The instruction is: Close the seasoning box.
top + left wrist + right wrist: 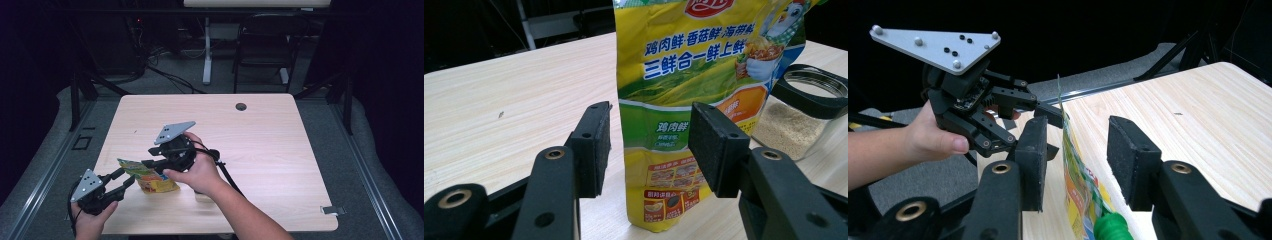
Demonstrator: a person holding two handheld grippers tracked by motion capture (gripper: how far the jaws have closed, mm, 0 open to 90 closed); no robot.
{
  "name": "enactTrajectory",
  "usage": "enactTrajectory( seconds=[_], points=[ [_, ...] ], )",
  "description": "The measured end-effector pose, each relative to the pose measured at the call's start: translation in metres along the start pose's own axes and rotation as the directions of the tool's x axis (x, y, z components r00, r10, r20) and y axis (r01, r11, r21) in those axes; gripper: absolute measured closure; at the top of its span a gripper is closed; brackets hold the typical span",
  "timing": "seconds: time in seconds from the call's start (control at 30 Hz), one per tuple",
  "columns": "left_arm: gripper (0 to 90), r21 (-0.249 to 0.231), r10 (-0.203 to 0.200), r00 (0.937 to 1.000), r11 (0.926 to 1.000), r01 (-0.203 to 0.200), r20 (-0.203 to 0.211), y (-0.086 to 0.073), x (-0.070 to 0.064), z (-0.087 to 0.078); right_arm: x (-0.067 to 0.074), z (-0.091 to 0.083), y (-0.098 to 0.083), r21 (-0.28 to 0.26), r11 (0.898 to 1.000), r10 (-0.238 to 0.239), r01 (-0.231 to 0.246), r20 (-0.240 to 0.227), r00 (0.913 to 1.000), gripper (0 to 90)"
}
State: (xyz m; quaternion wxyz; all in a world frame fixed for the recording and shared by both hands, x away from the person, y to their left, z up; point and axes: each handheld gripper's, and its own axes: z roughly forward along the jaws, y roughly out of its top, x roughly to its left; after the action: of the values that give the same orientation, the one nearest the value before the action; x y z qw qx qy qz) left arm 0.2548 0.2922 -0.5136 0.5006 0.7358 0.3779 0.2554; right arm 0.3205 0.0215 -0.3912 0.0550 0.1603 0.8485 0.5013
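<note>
A glossy yellow-green pouch (684,100) is seen upright between the parted jaws of the left gripper (649,145), ungripped, on a pale wood-grain worktop (499,110). Edge-on, it is framed between the right gripper (1075,160)'s wide-set jaws. A glass jar (804,112) of grains is shown beyond it.

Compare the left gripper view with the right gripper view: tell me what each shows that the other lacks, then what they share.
Left gripper view: the printed front of the yellow-green pouch, standing upright, and beside it a glass jar with pale granules and a black rim.

Right gripper view: the pouch edge-on, its green cap, and beyond it the left gripper with its grey plate, held in a hand.

Shared: the pouch between each camera's own open jaws, pads apart from it, and the light wooden table.
</note>
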Motion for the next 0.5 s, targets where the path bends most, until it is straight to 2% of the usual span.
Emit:
enactTrajectory(
  seconds=[0.13,0.5],
  points=[
    [51.8,0.0,-0.002,1.0,1.0,0.002,-0.001,-0.001,0.0,0.0,-0.001,-0.009,-0.004,0.006,1.0,0.001,-0.001,0.019,0.9998,59.0],
    [52.0,-0.003,-0.009,1.0,1.0,0.009,-0.002,0.0,-0.001,0.0,-0.012,-0.038,-0.019,-0.025,0.999,0.035,-0.033,0.073,0.9967,58.5]
  ],
)
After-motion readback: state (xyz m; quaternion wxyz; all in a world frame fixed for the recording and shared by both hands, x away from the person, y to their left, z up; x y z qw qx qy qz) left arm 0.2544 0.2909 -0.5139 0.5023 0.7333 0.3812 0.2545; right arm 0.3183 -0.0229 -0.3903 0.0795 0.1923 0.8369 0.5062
